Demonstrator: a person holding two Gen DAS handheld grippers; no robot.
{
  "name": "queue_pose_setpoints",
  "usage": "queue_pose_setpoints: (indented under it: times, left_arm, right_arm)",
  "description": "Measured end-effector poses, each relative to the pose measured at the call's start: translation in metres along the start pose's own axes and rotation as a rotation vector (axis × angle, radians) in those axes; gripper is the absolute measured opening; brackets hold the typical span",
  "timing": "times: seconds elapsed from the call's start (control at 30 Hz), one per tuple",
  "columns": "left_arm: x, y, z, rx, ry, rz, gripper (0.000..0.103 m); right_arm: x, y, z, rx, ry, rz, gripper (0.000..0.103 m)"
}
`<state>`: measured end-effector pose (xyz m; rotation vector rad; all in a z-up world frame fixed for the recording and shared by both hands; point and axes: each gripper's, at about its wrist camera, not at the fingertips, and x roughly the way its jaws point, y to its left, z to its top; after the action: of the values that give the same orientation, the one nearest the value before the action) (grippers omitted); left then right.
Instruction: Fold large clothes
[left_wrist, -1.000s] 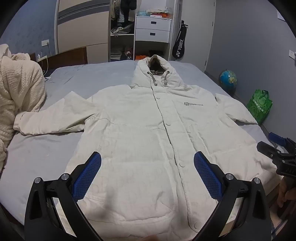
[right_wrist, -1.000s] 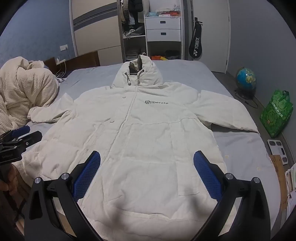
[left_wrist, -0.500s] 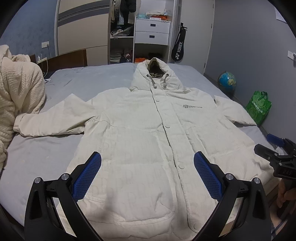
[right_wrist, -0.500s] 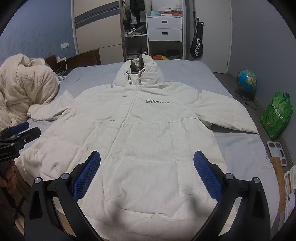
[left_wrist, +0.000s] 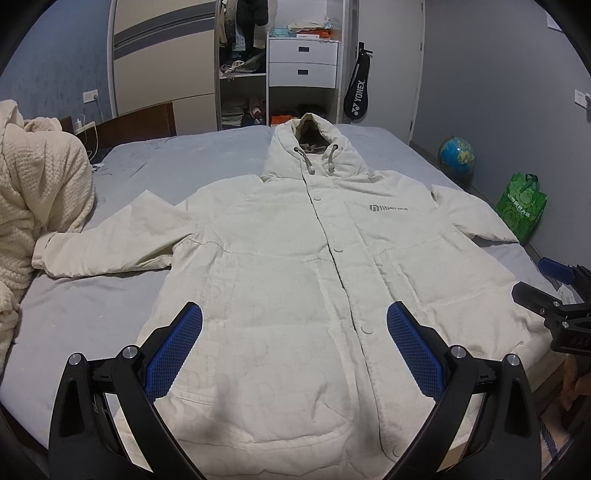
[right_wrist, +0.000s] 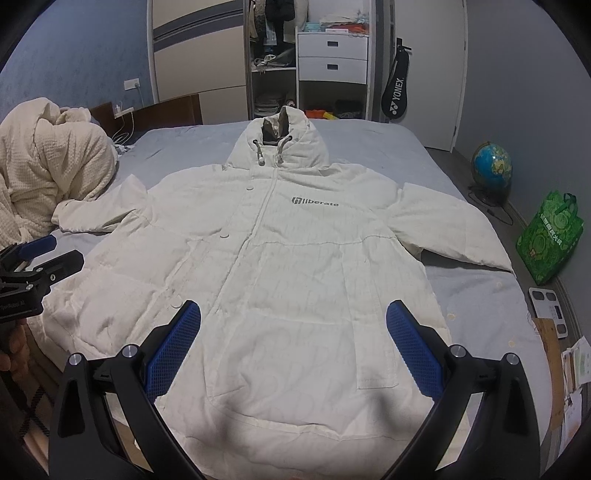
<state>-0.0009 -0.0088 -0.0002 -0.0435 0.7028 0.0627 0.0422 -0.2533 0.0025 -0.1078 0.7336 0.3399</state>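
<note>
Both the left gripper (left_wrist: 294, 341) and right gripper (right_wrist: 293, 341) gape wide, empty, above the near hem of the coat (left_wrist: 295, 258).

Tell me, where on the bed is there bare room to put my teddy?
Bare sheet lies between the jacket hood and the headboard, and below each sleeve beside the jacket's body on the bed. Crowded: the middle, covered by the jacket, and the side with the cream blanket.
</note>
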Motion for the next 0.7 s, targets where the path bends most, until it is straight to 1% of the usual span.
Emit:
queue_pose_setpoints:
  times: [0.7]
  left_arm:
    - [0.0023, -0.0018, -0.0013, 0.005, 0.006, 0.002, 0.096]
  right_arm:
    - [-0.0007, -0.0002, 0.0004, 0.010, -0.003, 0.004, 0.097]
